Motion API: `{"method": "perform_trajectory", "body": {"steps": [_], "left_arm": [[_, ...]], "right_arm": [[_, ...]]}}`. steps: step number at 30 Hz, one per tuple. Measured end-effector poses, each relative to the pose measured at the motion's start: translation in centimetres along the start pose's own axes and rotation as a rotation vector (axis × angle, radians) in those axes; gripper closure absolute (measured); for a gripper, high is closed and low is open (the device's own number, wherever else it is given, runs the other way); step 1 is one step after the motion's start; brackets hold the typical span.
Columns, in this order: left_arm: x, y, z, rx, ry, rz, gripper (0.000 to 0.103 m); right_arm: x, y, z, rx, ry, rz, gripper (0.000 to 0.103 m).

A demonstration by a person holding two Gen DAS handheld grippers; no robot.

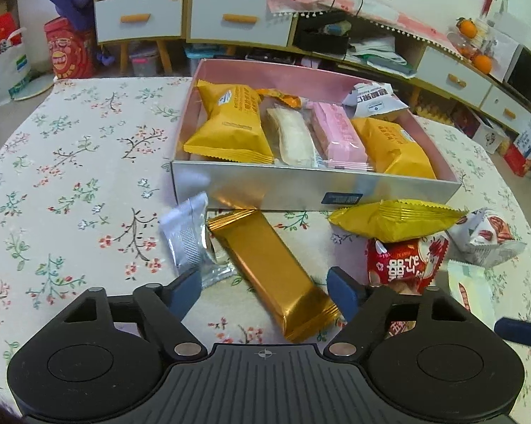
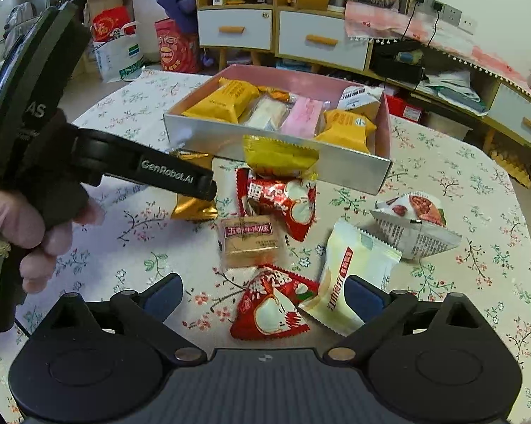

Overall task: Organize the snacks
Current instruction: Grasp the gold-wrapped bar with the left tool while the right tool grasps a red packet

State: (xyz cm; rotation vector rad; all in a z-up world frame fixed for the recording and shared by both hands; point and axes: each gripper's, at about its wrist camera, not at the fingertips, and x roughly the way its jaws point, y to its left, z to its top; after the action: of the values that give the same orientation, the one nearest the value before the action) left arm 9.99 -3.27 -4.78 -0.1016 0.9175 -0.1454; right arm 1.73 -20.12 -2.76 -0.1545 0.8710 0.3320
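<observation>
While open, claw (image 1: 265,291) astride gold bar (image 1: 272,272)

Left gripper (image 1: 263,291) in matte black plastic, blue pads (image 1: 341,293) fitted to its fingers, round silver pivot screws, ribbed grey centre plate marked with a crosshair, right gripper (image 2: 263,295) built alike, white "GenRobot.AI" lettering printed along the left gripper's arm, bare hand (image 2: 35,226) wrapped around its black handle

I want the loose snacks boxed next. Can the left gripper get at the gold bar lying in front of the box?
Probably yes. The left gripper is open, and the gold bar lies flat between its fingers with nothing on top. The silver packet sits close to the left finger and may get nudged.
</observation>
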Motion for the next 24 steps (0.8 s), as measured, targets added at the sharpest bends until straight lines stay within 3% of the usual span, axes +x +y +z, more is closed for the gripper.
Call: {"method": "perform_trajectory", "body": {"steps": [3, 5, 7, 10, 18, 24], "left_arm": [[0.5, -0.3, 0.0, 0.012, -0.002, 0.005, 0.034], [0.5, -0.7, -0.2, 0.051, -0.012, 0.015, 0.052], [0.3, -0.8, -0.3, 0.086, -0.010, 0.018, 0.063], [-0.1, -0.4, -0.5, 0.119, 0.002, 0.000, 0.070], [-1.1, 1.4, -1.1, 0.176, 0.048, -0.081, 0.075], [-1.8, 1.9, -1.7, 0.224, 0.071, -0.116, 0.074]], "right_arm": [[0.1, -0.3, -0.2, 0.004, 0.010, 0.000, 0.039], [0.3, -0.6, -0.3, 0.006, 0.017, 0.001, 0.044], [0.5, -0.9, -0.3, 0.008, 0.025, 0.000, 0.054], [0.6, -1.1, -0.3, 0.014, 0.034, 0.003, 0.061], [0.6, -1.4, -0.3, 0.008, 0.033, -0.007, 0.078], [0.5, -1.2, 0.0, 0.012, 0.031, 0.007, 0.083]]}}
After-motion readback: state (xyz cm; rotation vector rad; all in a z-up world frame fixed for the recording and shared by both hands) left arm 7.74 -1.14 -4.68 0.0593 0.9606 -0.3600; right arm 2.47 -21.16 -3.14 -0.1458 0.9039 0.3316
